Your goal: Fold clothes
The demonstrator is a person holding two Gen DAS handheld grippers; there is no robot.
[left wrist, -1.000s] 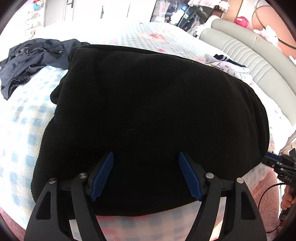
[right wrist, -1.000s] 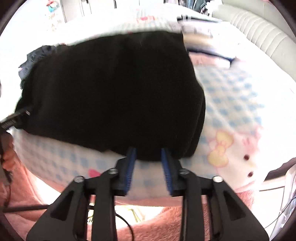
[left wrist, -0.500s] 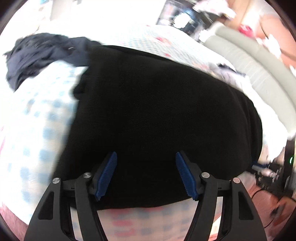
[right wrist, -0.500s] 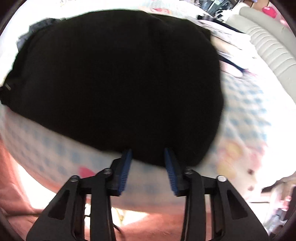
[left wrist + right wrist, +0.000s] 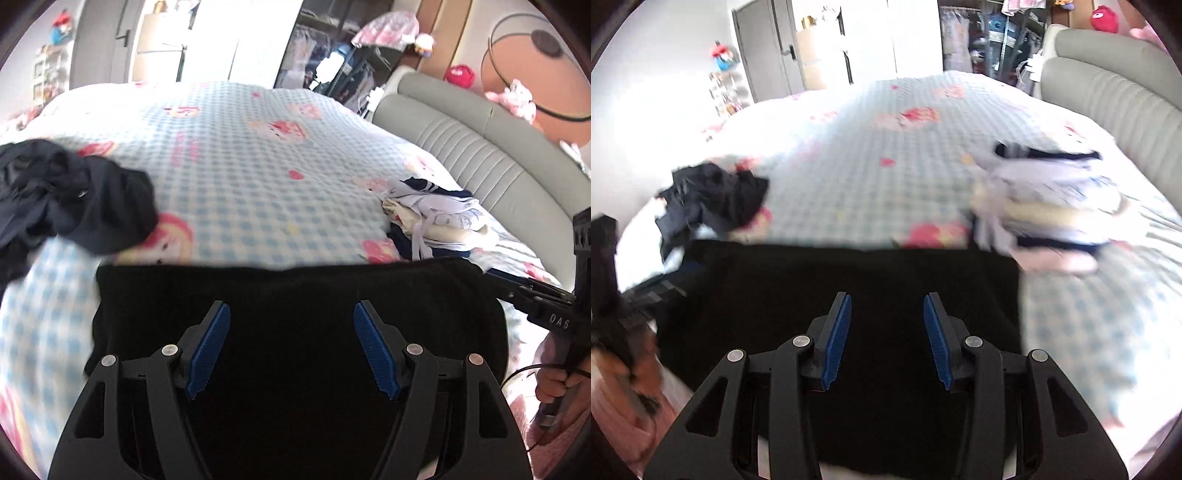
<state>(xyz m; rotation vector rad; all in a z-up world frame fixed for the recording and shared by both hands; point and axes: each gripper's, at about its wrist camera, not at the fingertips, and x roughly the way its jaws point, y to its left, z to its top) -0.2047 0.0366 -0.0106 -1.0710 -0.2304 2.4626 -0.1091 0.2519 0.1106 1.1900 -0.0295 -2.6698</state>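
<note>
Garment: black fleece garment (image 5: 295, 314), folded flat at the near edge of the bed, straight far edge.
Left gripper (image 5: 291, 343): above the garment, blue-padded fingers wide apart, empty.
Right gripper (image 5: 886, 336): above the same garment, fingers apart, gripping nothing.
Bed: blue-and-white checked bedspread (image 5: 240, 177).
Left: crumpled dark navy garment (image 5: 66, 199).
Right: stack of folded light clothes (image 5: 432, 218), just beyond the fleece.

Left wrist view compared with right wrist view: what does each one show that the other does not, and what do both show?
Only the left wrist view shows the right gripper at the black garment's edge, with a hand below it. Only the right wrist view shows its own open fingers. Both show the black garment, the dark crumpled clothing, the folded stack and the checked bedcover.
</note>
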